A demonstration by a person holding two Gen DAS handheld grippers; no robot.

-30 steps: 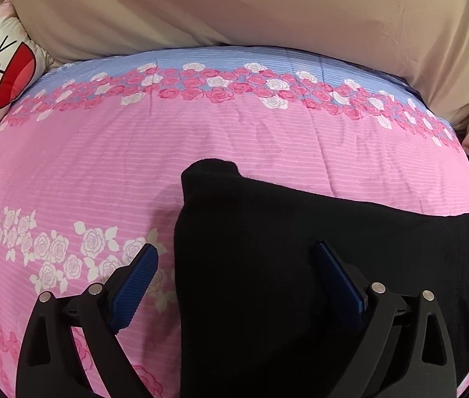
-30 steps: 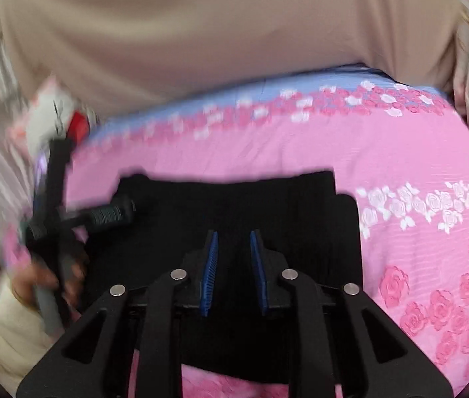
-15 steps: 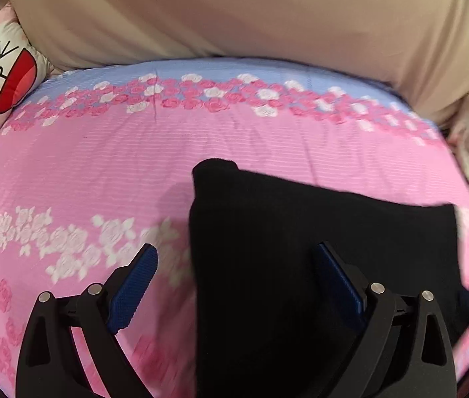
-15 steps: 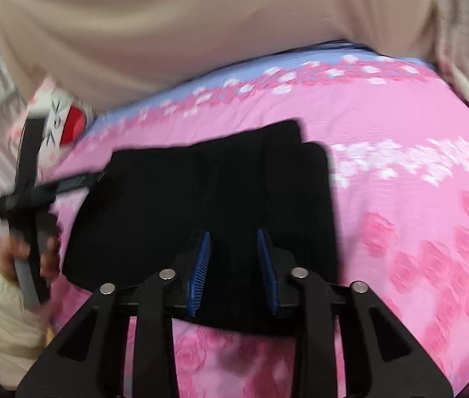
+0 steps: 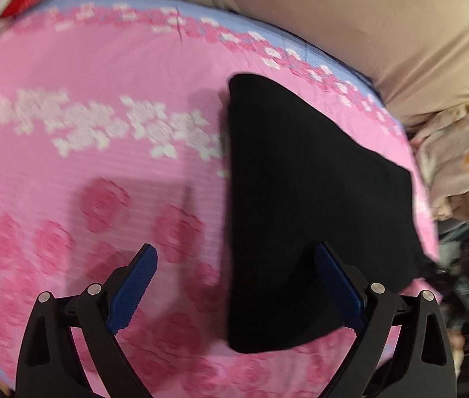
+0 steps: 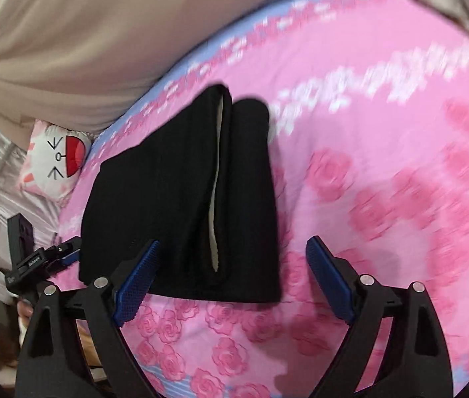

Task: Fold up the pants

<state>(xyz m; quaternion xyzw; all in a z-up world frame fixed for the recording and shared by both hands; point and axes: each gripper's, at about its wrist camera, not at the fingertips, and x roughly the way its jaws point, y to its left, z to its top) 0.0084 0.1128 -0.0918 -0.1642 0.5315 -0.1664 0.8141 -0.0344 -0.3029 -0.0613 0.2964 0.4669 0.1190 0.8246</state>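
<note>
Bright, even indoor light; both fisheye views smeared by motion.

In the left wrist view the pink rose-printed bed sheet (image 5: 108, 172) is streaked, its flowers soft, while the black-armed left claw with blue pads (image 5: 234, 285) stays sharp; a soft grey shadow lies on the sheet above it. The folded black pants (image 5: 304, 205) read as a flat dark mass with almost no texture. In the right wrist view the sheet (image 6: 383, 172) blurs most toward the right edge, and the pants (image 6: 181, 199) and right claw (image 6: 231, 275), jaws opening, are crisper. Both pictures bend strongly outward and darken to a black ring at the corners. No glare.
</note>
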